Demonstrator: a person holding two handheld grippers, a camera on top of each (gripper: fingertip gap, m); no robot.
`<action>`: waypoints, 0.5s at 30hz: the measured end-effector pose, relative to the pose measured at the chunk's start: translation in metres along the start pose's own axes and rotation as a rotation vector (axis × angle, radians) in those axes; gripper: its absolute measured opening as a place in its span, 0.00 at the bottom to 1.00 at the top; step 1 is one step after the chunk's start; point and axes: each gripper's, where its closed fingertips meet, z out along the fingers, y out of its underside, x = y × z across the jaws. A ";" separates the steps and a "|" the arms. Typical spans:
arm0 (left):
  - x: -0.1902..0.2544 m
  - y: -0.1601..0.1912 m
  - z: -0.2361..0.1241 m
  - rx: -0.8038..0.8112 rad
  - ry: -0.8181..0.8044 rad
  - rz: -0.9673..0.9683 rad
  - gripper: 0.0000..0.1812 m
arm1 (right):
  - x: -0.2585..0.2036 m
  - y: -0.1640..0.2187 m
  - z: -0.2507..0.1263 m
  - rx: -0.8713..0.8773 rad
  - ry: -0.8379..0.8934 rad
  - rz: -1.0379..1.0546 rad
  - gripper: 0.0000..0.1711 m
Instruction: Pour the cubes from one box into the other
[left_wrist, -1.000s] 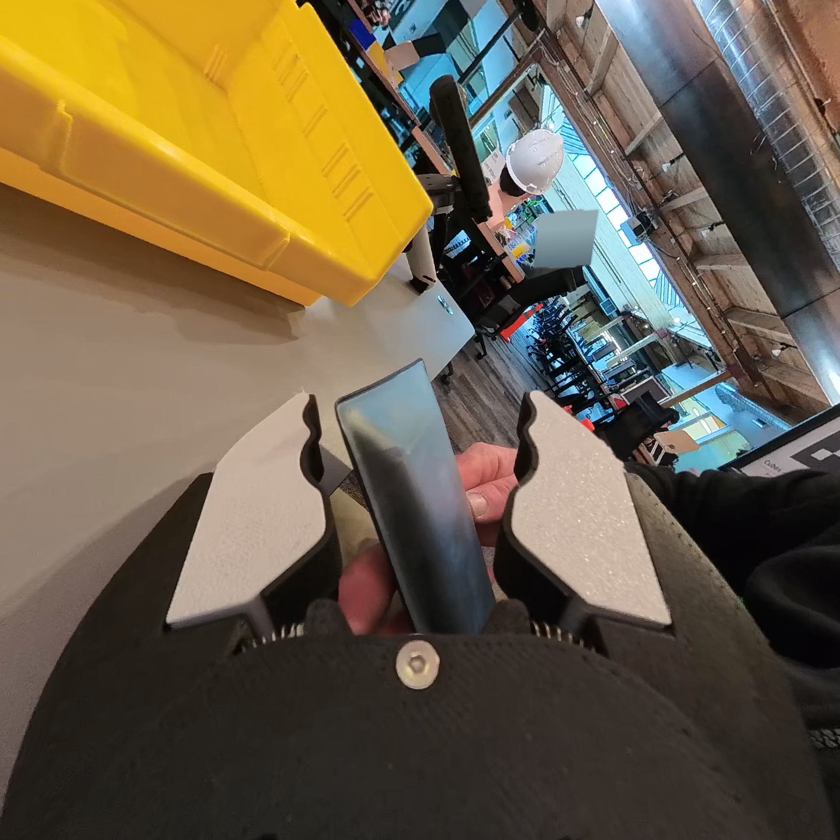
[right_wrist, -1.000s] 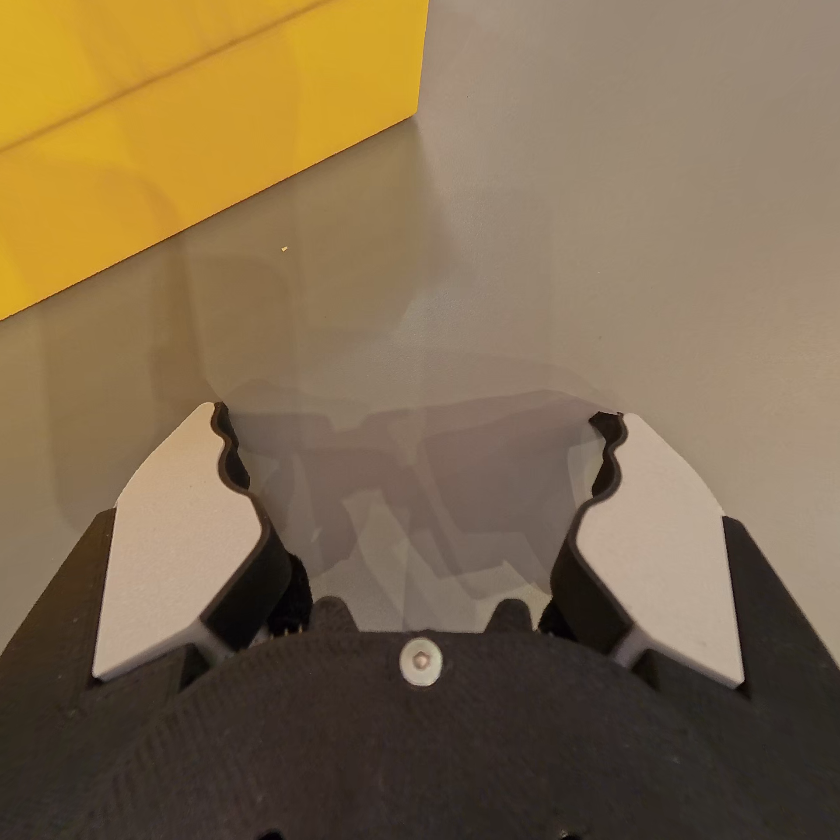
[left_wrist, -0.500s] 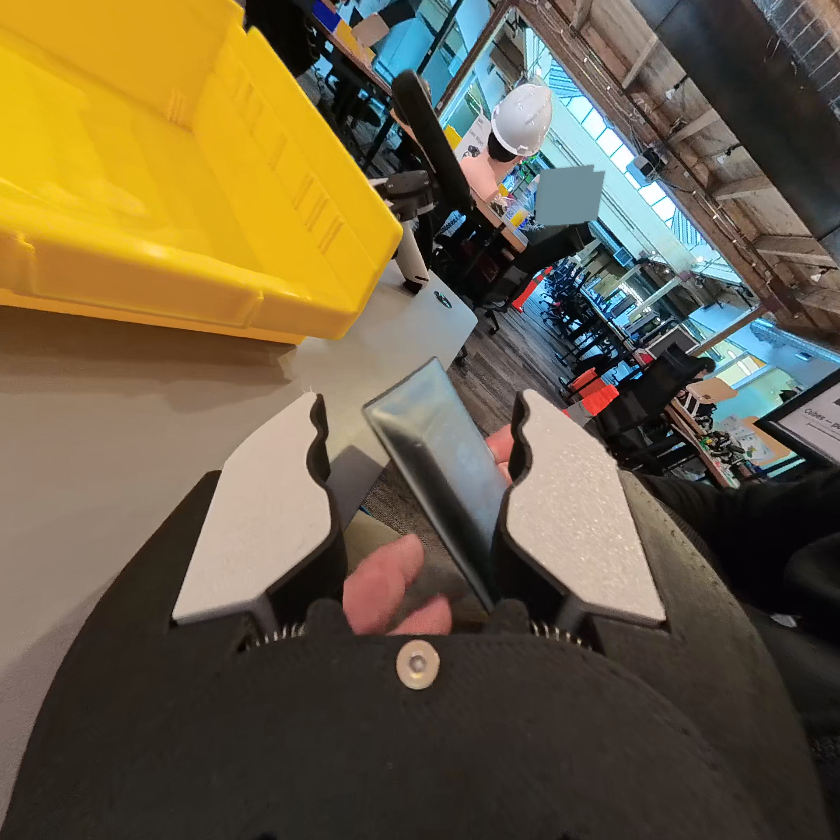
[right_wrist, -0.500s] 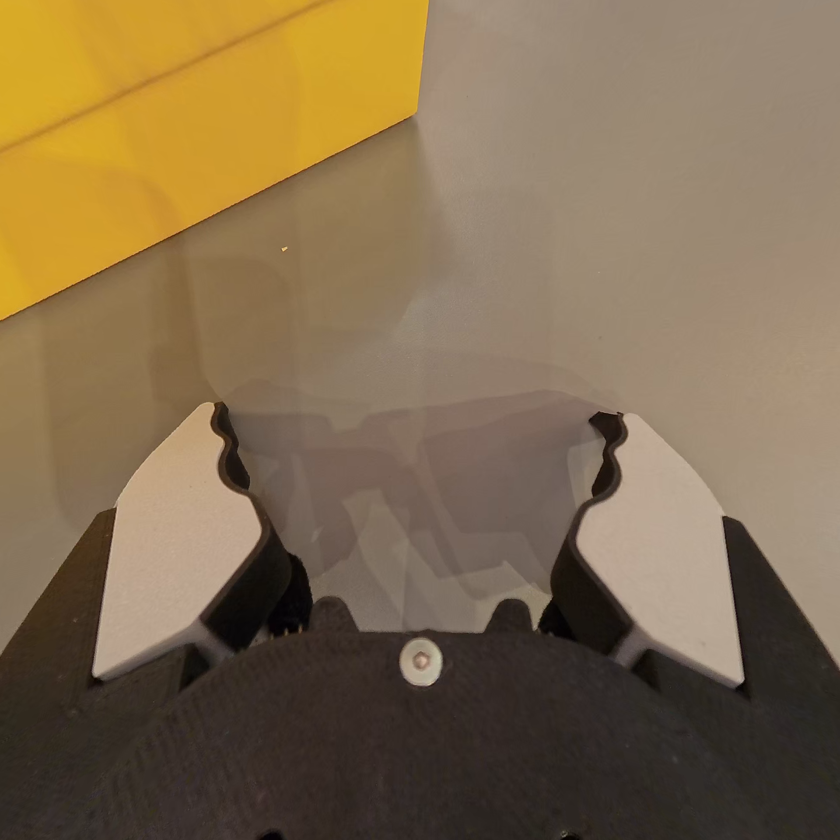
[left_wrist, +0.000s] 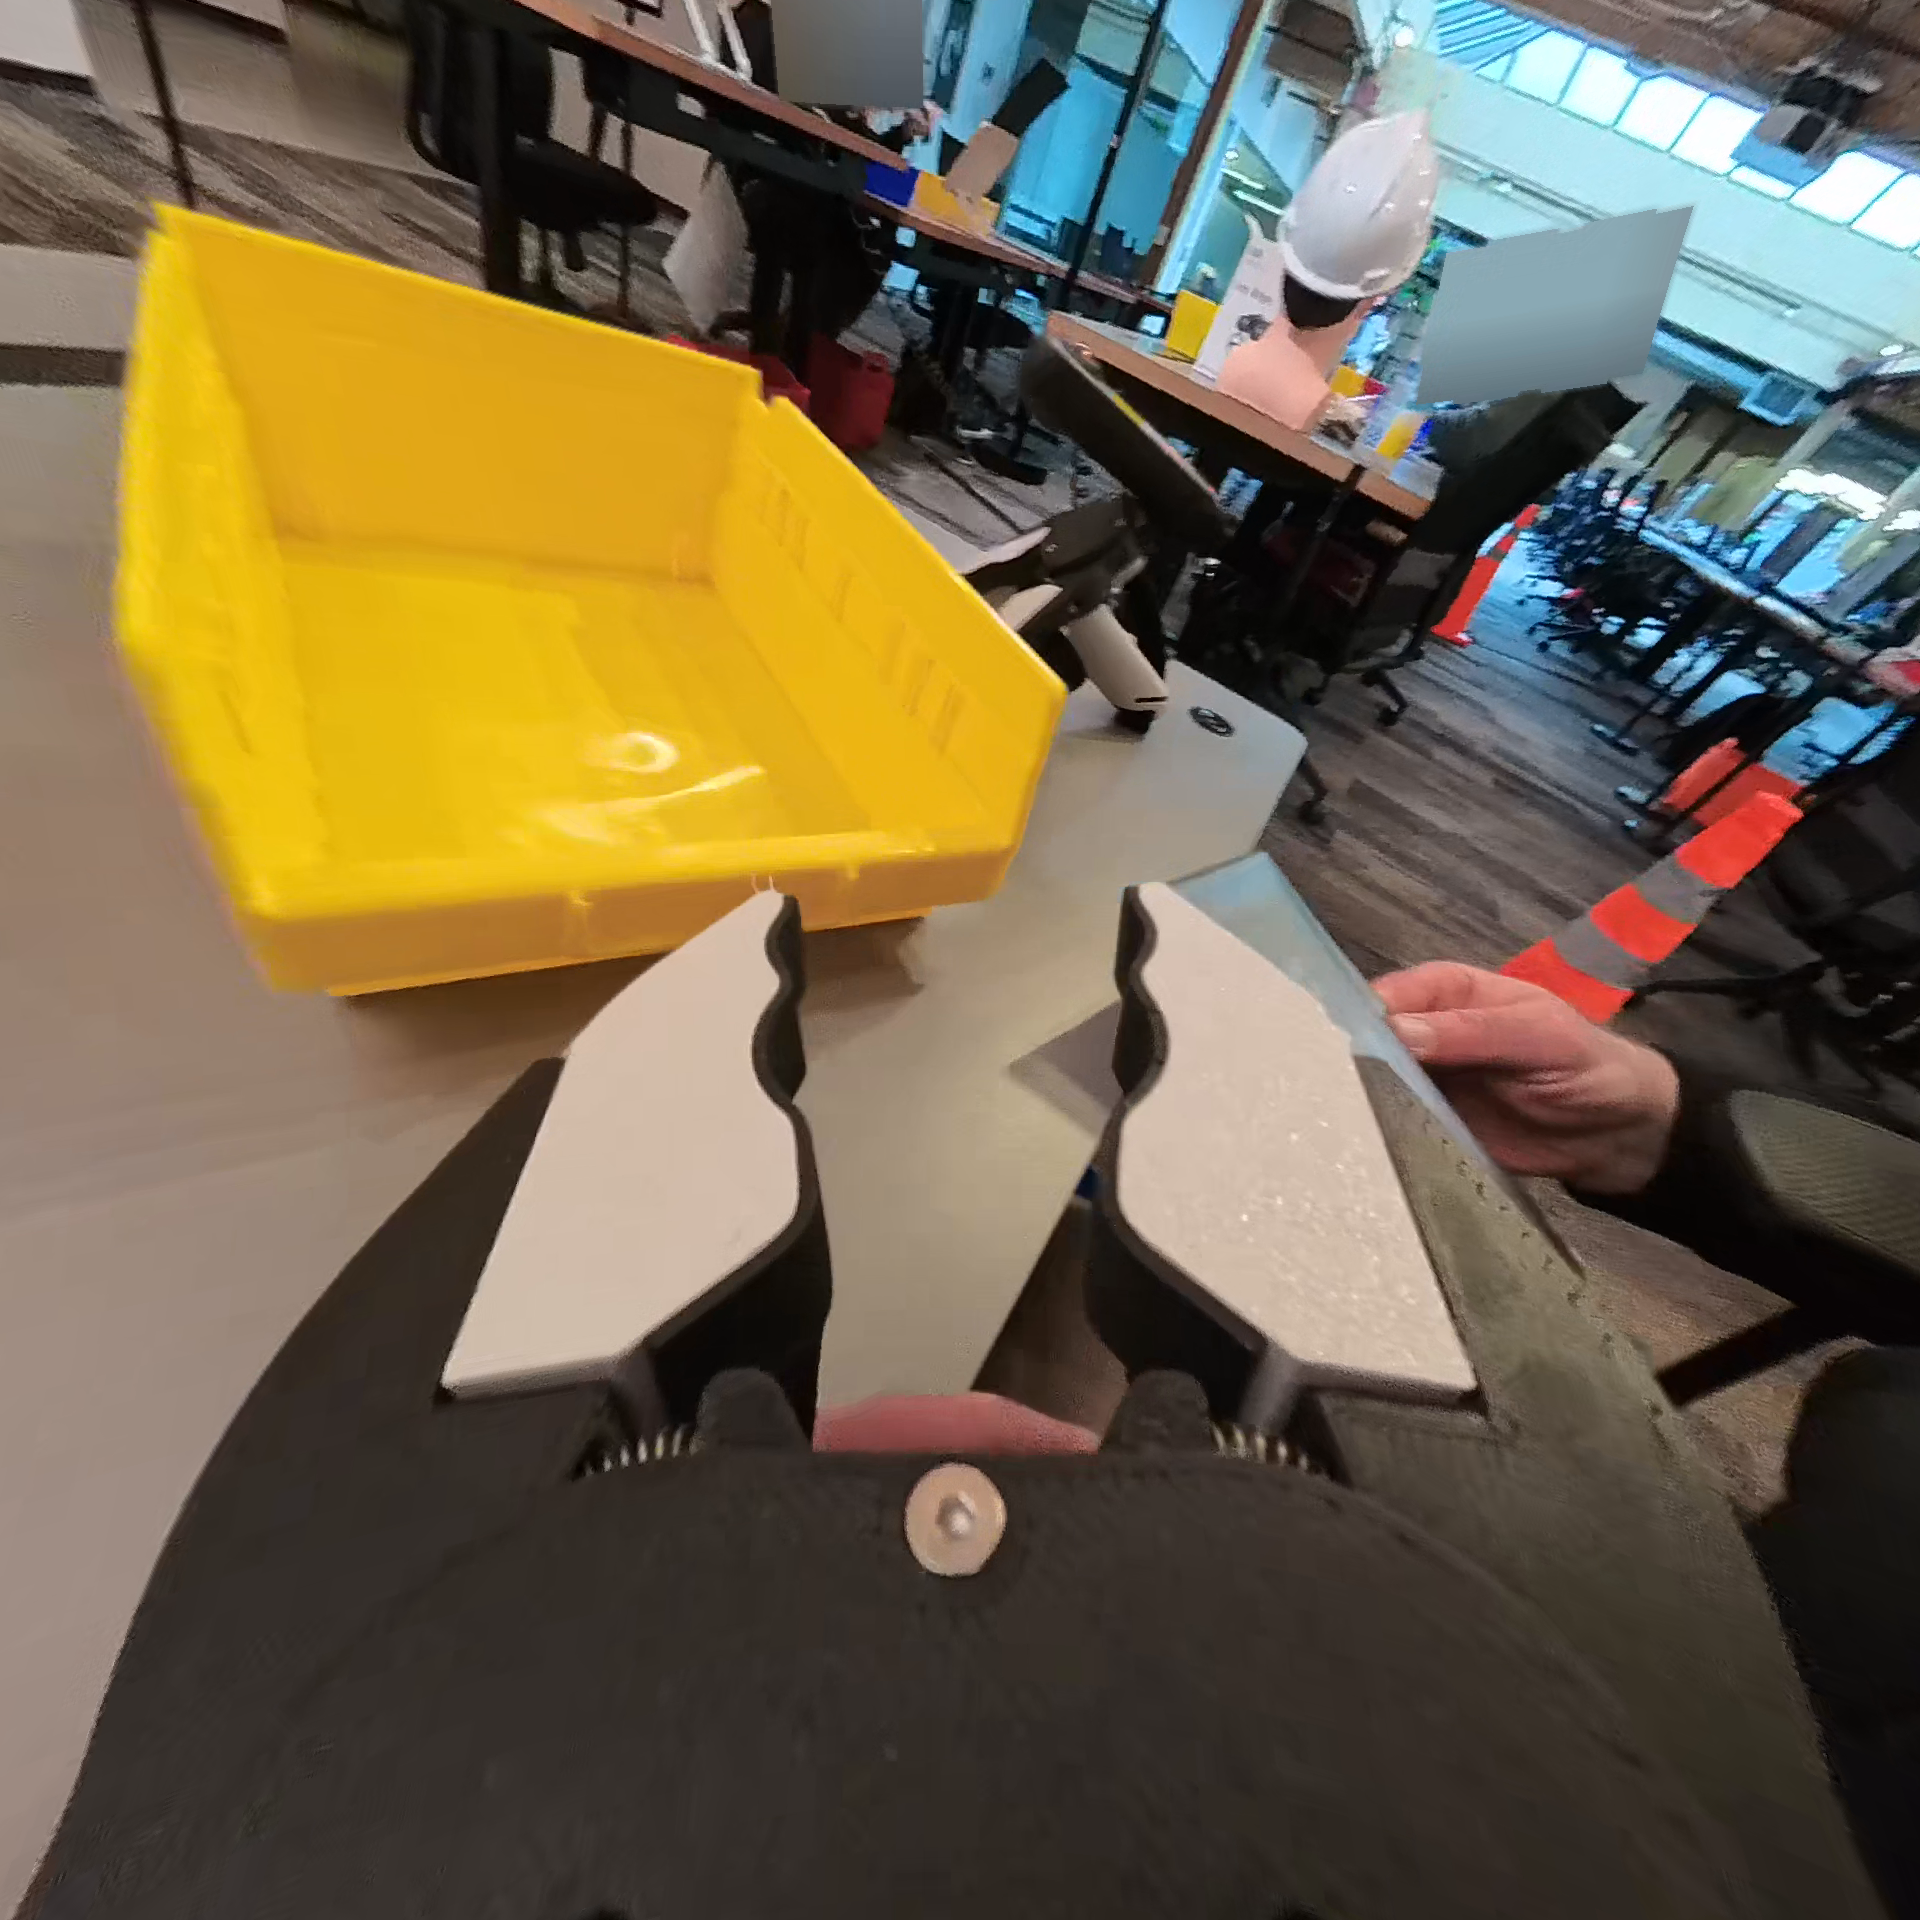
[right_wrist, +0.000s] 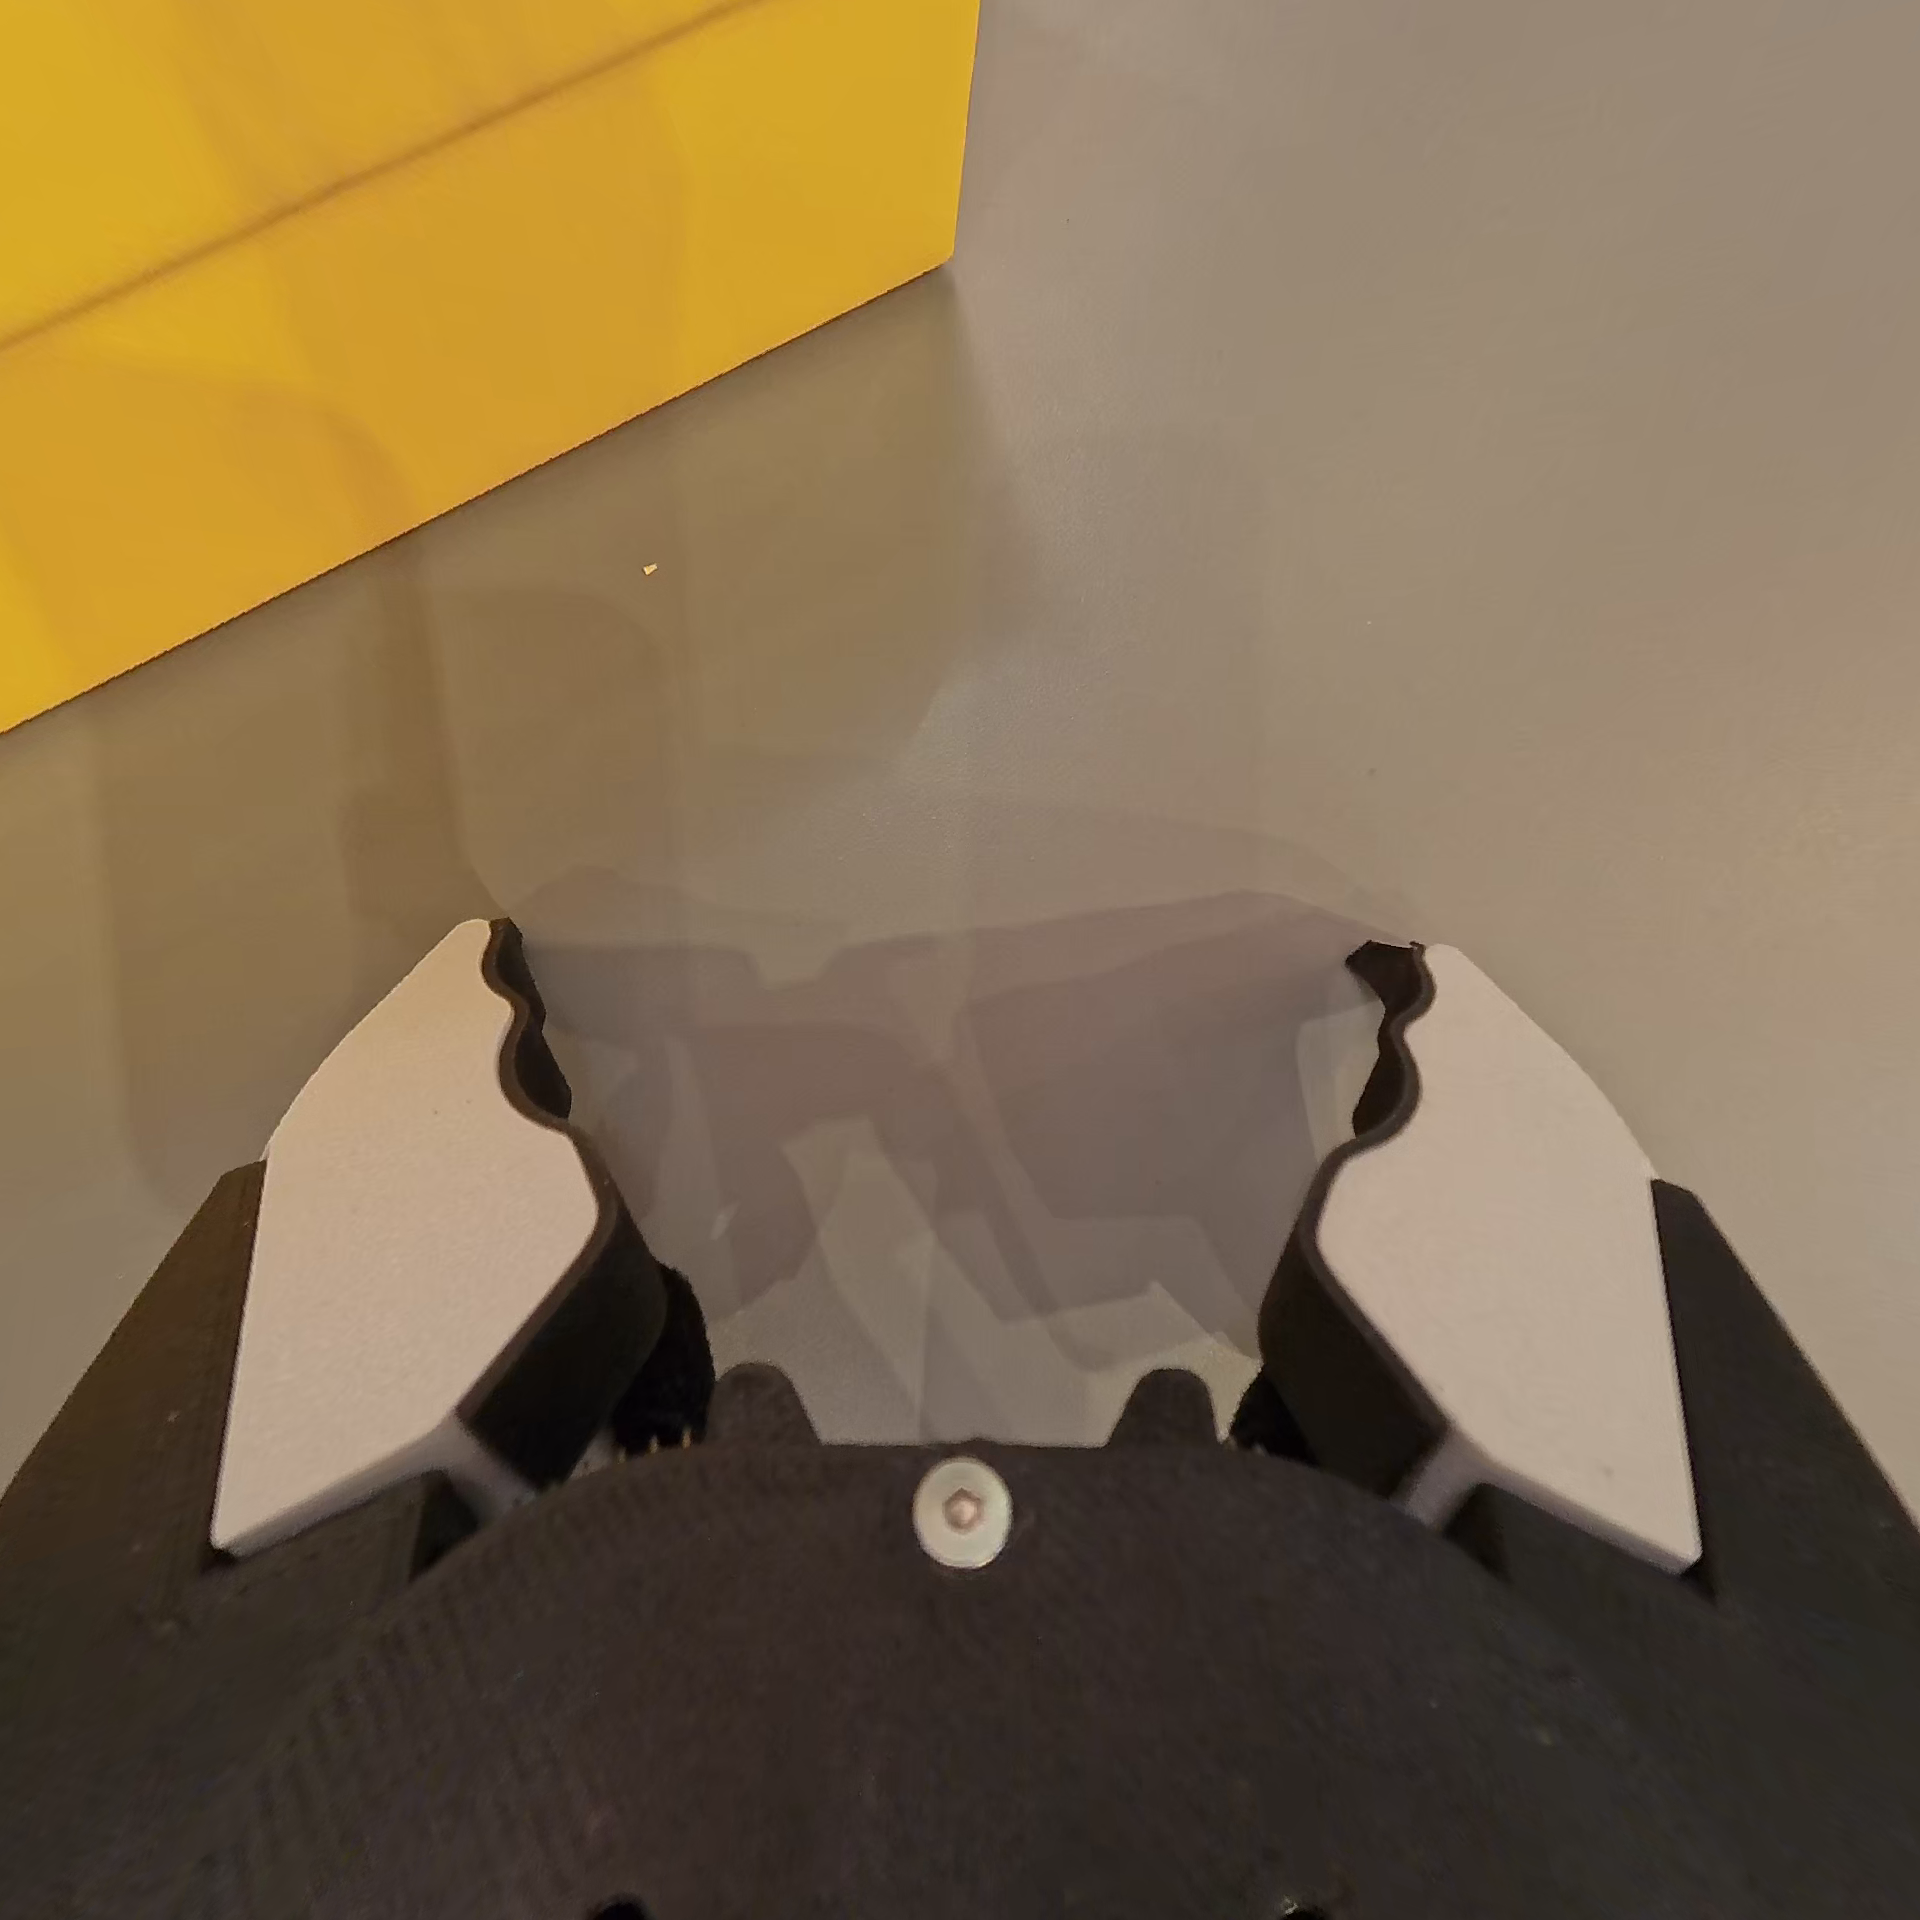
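Note:
A yellow open-fronted box (left_wrist: 540, 644) stands on the grey table (left_wrist: 156, 1091), and its inside shows no cubes. My left gripper (left_wrist: 956, 925) is open and empty, held above the table just in front of the box's low front lip. My right gripper (right_wrist: 951, 940) is open and empty, resting close over the table (right_wrist: 1455, 520), with the side of a yellow box (right_wrist: 416, 291) at the upper left. No cubes show in either view.
A person's hand (left_wrist: 1527, 1070) holds a shiny metal plate (left_wrist: 1340, 997) just right of my left gripper. The table's right edge (left_wrist: 1247, 790) drops to the floor. An orange cone (left_wrist: 1662, 904), desks and chairs stand beyond.
My left gripper has swung up and turned level, so the yellow box's inside now shows. The metal plate has moved from between its fingers to its right side. The right gripper has not moved.

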 end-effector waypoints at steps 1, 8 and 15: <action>-0.006 -0.002 -0.003 -0.002 -0.020 0.009 0.30 | 0.000 0.000 0.000 0.000 0.000 0.000 0.83; -0.053 -0.002 -0.022 -0.051 -0.200 0.095 0.33 | 0.000 0.000 0.000 0.000 0.000 0.000 0.83; -0.088 0.024 -0.023 -0.111 -0.313 0.046 0.44 | 0.000 0.000 0.000 0.000 0.000 0.000 0.83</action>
